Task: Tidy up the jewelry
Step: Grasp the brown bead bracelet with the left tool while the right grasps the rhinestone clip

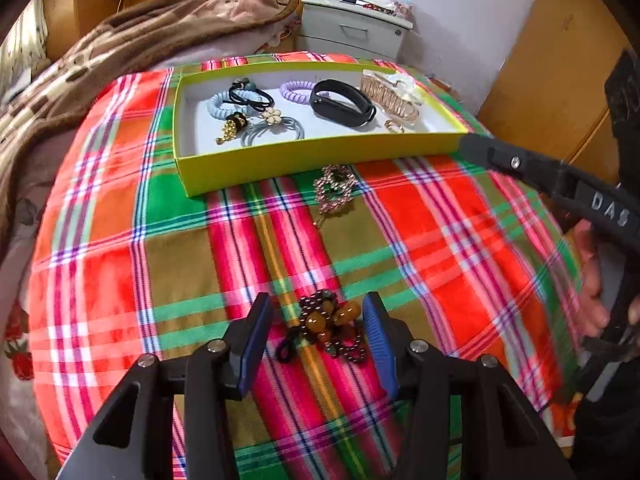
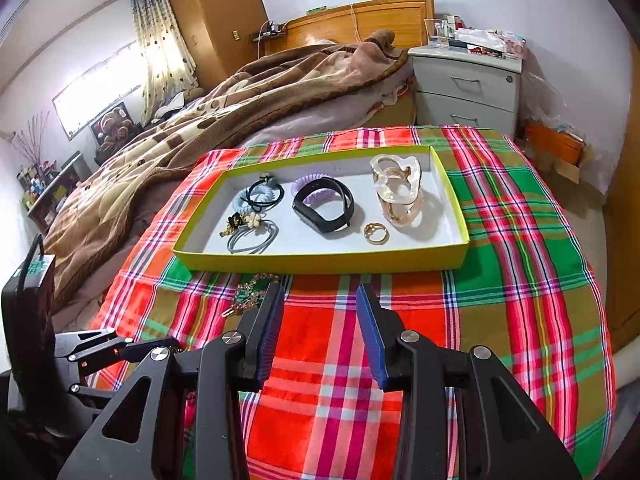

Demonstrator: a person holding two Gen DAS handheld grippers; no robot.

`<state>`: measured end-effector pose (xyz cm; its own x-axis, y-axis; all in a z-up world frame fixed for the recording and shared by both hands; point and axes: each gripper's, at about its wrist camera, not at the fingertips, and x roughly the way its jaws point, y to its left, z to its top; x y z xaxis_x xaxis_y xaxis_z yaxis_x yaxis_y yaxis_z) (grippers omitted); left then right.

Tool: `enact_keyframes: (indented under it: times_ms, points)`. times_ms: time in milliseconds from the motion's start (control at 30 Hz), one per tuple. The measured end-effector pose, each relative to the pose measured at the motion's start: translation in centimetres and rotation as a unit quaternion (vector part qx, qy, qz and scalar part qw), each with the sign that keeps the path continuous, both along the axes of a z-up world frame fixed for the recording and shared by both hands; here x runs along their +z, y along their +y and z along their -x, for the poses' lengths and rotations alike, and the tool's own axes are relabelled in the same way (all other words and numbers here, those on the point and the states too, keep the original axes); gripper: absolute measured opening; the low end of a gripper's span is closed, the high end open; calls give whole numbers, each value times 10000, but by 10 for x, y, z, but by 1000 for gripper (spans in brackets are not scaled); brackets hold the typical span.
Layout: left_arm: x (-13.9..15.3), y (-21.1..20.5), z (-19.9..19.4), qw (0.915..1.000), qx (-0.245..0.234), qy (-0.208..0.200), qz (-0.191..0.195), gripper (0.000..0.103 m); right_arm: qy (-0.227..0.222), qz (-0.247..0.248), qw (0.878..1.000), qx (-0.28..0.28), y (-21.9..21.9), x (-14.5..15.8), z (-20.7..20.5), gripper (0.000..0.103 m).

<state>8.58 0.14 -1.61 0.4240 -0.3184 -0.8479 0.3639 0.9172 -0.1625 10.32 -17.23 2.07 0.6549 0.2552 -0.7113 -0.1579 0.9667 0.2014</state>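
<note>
The left gripper [image 1: 318, 308] hangs with its blue-padded jaws spread wide on either side of a heap of dark and amber beads on a black cord [image 1: 332, 326], which lies on the red, green and olive plaid cloth [image 1: 120, 280], pads not touching it. The right gripper [image 2: 320, 294] is open and empty over the cloth, just short of the shallow yellow-green cardboard tray [image 2: 320, 261] holding a black wristband [image 2: 324, 206], hair ties and a gold ring [image 2: 375, 233]; a pink beaded chain [image 1: 334, 186] lies just before the tray
</note>
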Motion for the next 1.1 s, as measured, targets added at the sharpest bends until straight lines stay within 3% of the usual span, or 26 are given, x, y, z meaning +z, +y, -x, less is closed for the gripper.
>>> enact_keyframes:
  times_ms: [33,100,300,567,1100]
  points:
    - [1,1,1,10000,16,-36,4,46,20,10,10000,4,2,-1,0,39]
    - [1,4,1,10000,23,-25,35,30,69,50,10000,41,8,-4,-2,39]
    - [8,29,1,9995,253,-134,135,22,249,84,9995,181,32,-15,-11,39]
    - [15,56,-1,9982,466,-249,276,22,422,137,9988,193,65,-25,-28,39]
    - [15,79,0,9963,683,-232,477,22,704,667,9952,-151,85,-47,-45,39]
